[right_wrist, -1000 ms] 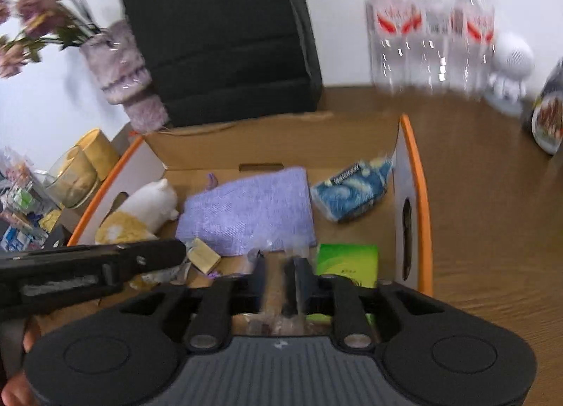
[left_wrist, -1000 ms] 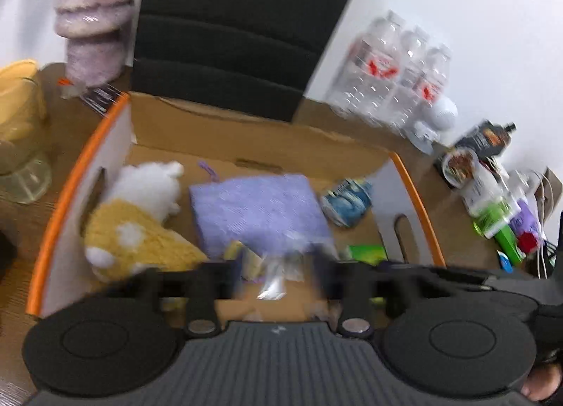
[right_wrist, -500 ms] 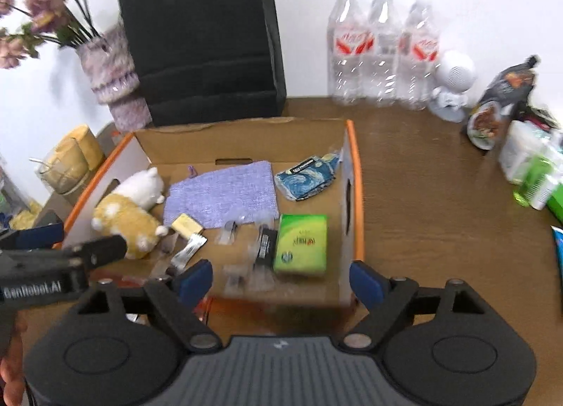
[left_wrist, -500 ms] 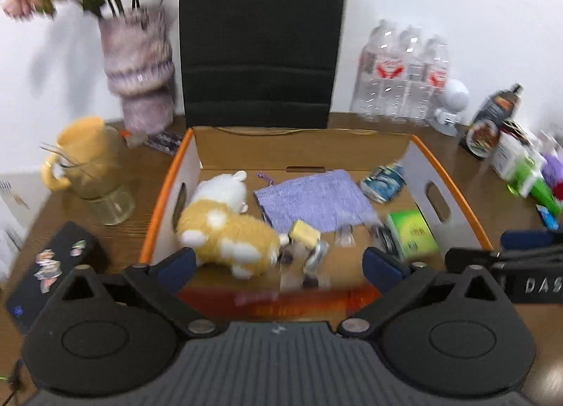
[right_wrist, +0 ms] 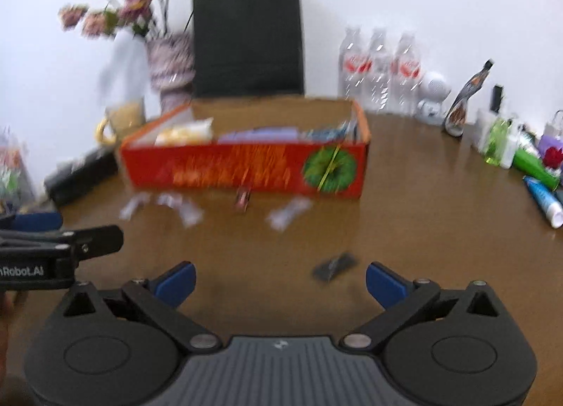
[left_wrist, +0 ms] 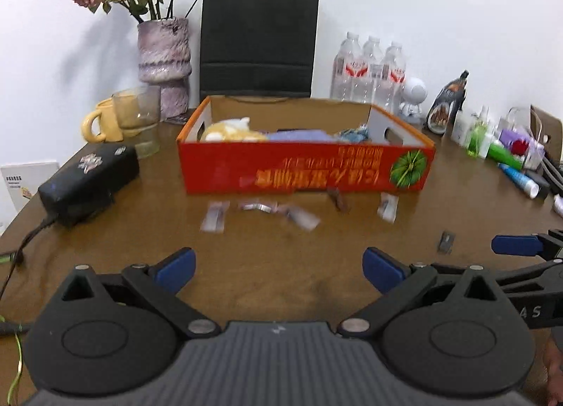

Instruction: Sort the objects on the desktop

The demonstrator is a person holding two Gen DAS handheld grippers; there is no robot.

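A red cardboard box (left_wrist: 306,168) with orange rims stands on the brown table; it also shows in the right wrist view (right_wrist: 246,168). It holds a plush toy (left_wrist: 228,129), a purple cloth (left_wrist: 299,135) and a blue packet (left_wrist: 353,133). Several small sachets (left_wrist: 214,217) and a dark wrapper (left_wrist: 337,200) lie on the table in front of the box. A small dark packet (right_wrist: 334,267) lies near my right gripper (right_wrist: 279,281). My left gripper (left_wrist: 278,267) is open and empty, well short of the box. My right gripper is open and empty too.
A black case (left_wrist: 88,184), a glass (left_wrist: 139,120) and a yellow mug (left_wrist: 98,122) stand left of the box. A vase (left_wrist: 165,64), a black bag (left_wrist: 258,39) and water bottles (left_wrist: 369,71) line the back. Toiletries (left_wrist: 506,149) crowd the right edge.
Both grippers have opened, pulled back from over the box and dropped low to the table. The view went from inside the box to its red front wall.
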